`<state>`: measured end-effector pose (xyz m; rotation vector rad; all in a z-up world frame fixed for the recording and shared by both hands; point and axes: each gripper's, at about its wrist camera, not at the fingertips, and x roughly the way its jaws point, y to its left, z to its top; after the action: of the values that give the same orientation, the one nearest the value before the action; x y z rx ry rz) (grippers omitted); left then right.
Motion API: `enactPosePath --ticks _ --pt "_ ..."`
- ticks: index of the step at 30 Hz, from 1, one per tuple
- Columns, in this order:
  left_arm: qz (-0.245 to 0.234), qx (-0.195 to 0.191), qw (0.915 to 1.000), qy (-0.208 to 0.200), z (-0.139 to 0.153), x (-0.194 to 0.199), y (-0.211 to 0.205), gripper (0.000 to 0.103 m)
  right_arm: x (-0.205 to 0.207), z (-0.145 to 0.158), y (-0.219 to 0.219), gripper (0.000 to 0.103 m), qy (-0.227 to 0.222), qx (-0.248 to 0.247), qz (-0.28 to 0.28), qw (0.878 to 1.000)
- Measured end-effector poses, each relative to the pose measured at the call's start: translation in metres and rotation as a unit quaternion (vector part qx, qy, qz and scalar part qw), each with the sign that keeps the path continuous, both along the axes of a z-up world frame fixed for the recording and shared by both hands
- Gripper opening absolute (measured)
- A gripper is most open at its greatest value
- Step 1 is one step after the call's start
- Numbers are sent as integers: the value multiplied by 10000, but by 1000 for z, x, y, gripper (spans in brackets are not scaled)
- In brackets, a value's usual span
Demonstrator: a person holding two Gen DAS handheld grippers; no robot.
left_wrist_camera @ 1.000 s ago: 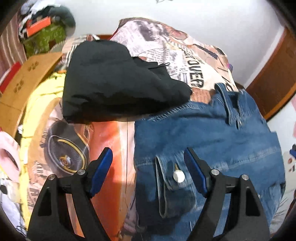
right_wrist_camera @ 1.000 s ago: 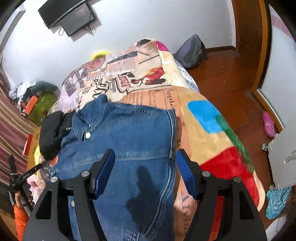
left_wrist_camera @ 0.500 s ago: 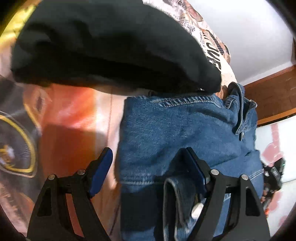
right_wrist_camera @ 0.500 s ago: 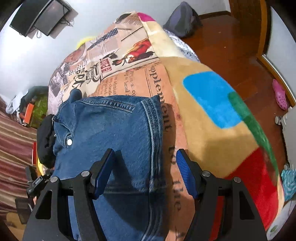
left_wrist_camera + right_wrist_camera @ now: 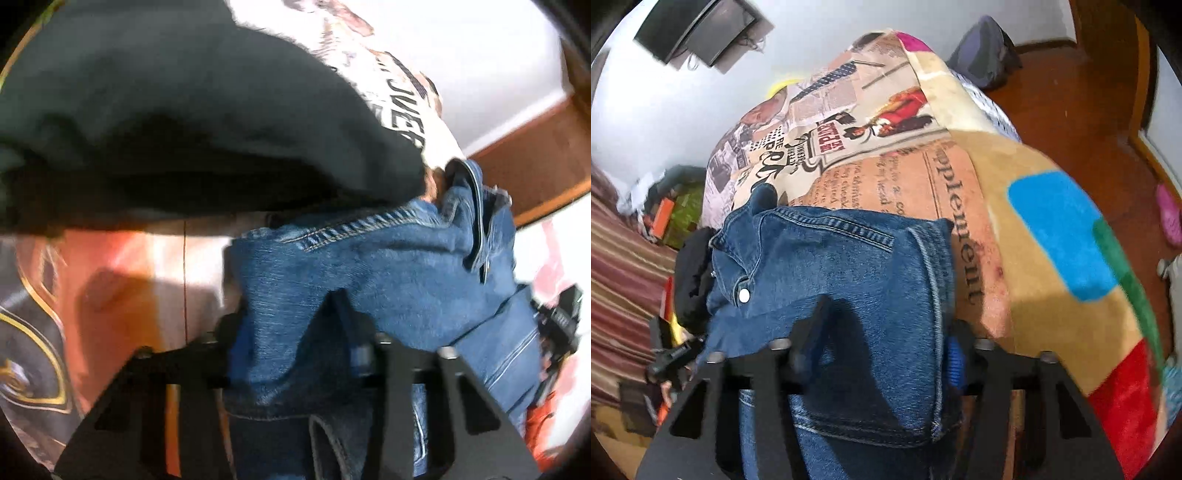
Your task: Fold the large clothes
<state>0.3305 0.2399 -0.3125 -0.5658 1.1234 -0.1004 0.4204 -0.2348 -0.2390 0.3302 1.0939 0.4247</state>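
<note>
- While both tools bite, the left gripper [image 5: 295, 354] and right gripper [image 5: 875, 354] have just been closing on the denim jacket [image 5: 849, 266], cloth bunched between each pair of jaws.
- It lies across the bed's [image 5: 1027, 206] near edge, stretching from one hand to the other, collar pointing away.
- Half a second ago both straddled flat denim.

Denim jacket [image 5: 842, 280] lying on the blanket-covered bed [image 5: 1027, 295], toward its left edge; folded dark garment [image 5: 184, 122] beside the jacket's collar, touching it.
</note>
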Motion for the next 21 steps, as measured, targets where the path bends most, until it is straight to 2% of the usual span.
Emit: enactPosePath --ticks 2,3,5,6,9,12,19,21 --pt "-101 411 9991 -38 12 -1 -12 19 -3 6 4 24 -168 -88 65 9998" --pt "-85 713 9974 -42 20 -2 -19 18 -5 9 6 14 -260 -156 75 9995" --pt "-84 1496 9885 -190 41 -6 -37 17 -8 15 7 10 -396 -211 16 9990" --pt "-142 1920 9807 -354 54 -9 -49 16 -10 19 7 9 -485 -182 -70 9986" --pt "-254 2598 9619 -808 93 -22 -77 15 -19 37 7 8 -763 -51 -203 9969" --pt "-241 2749 9538 -1192 132 -32 -84 15 -32 67 16 8 -1202 -96 -87 9927" --pt "-235 2605 9454 -1943 204 -55 -91 15 -44 134 48 7 -1917 -168 447 9803" --pt "-203 2465 9455 -2117 224 -53 -90 15 -42 148 55 7 -2058 -145 523 9771"
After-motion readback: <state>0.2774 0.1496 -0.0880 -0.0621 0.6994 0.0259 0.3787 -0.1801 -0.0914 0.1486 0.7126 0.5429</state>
